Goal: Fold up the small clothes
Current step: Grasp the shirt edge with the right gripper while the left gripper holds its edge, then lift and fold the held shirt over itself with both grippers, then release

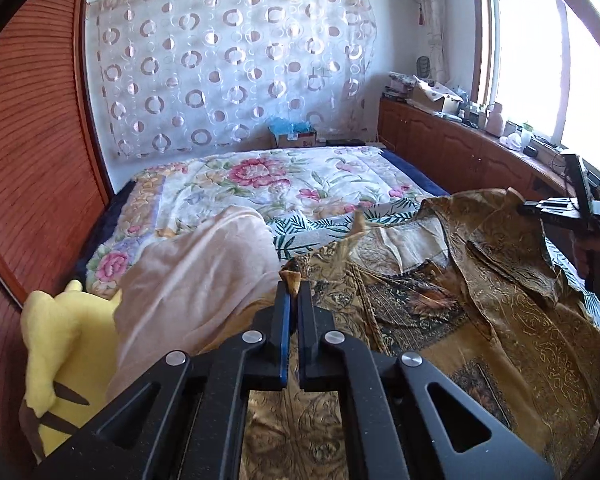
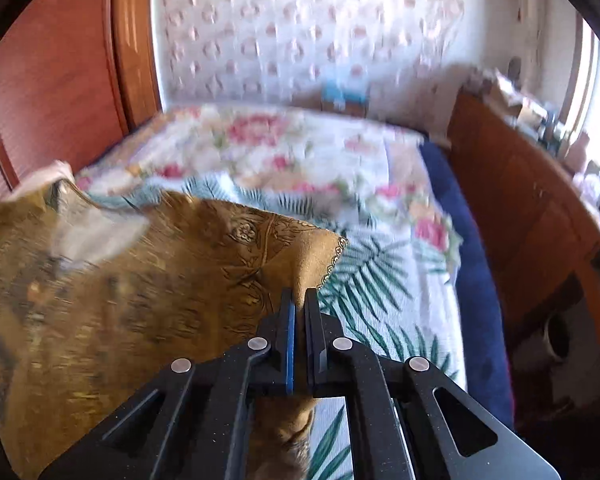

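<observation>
A golden-brown patterned garment (image 1: 440, 292) lies spread over the near part of the bed. My left gripper (image 1: 295, 288) is shut on one edge of it, a small fold of the cloth sticking up between the pads. In the right wrist view the same garment (image 2: 140, 292) hangs lifted to the left, and my right gripper (image 2: 299, 298) is shut on its right edge. That right gripper (image 1: 540, 209) also shows at the far right of the left wrist view, holding the cloth's raised corner.
The bed carries a floral quilt (image 1: 260, 184) and a palm-leaf sheet (image 2: 364, 280). A pink cloth (image 1: 196, 280) and a yellow plush toy (image 1: 52, 360) lie to the left. A wooden cabinet (image 1: 460, 148) with clutter runs along the right under the window.
</observation>
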Demonstrator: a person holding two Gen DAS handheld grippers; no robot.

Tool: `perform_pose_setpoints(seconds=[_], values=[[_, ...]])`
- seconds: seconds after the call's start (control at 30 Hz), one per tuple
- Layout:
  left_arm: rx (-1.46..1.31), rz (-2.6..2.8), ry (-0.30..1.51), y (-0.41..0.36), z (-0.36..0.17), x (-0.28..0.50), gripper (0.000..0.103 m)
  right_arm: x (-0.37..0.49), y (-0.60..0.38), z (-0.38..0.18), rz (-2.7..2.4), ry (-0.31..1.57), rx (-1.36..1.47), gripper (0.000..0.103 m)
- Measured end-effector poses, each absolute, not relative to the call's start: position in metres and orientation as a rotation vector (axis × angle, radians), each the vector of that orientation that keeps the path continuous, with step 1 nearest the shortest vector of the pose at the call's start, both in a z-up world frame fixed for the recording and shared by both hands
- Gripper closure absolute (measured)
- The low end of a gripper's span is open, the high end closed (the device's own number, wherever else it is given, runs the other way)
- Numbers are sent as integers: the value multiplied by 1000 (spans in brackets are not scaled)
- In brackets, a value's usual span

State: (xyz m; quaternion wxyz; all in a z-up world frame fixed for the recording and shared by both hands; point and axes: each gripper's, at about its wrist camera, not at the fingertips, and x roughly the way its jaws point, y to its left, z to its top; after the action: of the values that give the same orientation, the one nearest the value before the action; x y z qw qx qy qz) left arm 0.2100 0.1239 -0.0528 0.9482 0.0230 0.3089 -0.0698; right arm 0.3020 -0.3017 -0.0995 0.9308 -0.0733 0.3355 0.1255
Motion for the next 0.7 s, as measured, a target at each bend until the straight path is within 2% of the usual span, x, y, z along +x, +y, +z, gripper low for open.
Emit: perform_pose_setpoints(seconds=[0.33, 0.47, 0.7], values=[[25, -103, 543, 138, -24, 126, 99, 183, -320, -53, 312, 521, -115, 100], [-20, -91, 531, 149, -27, 79, 99, 129, -337, -59, 333, 510, -90, 100], [-74, -61, 587, 165, -64, 16, 100, 53, -370, -94, 368, 575, -49, 100]])
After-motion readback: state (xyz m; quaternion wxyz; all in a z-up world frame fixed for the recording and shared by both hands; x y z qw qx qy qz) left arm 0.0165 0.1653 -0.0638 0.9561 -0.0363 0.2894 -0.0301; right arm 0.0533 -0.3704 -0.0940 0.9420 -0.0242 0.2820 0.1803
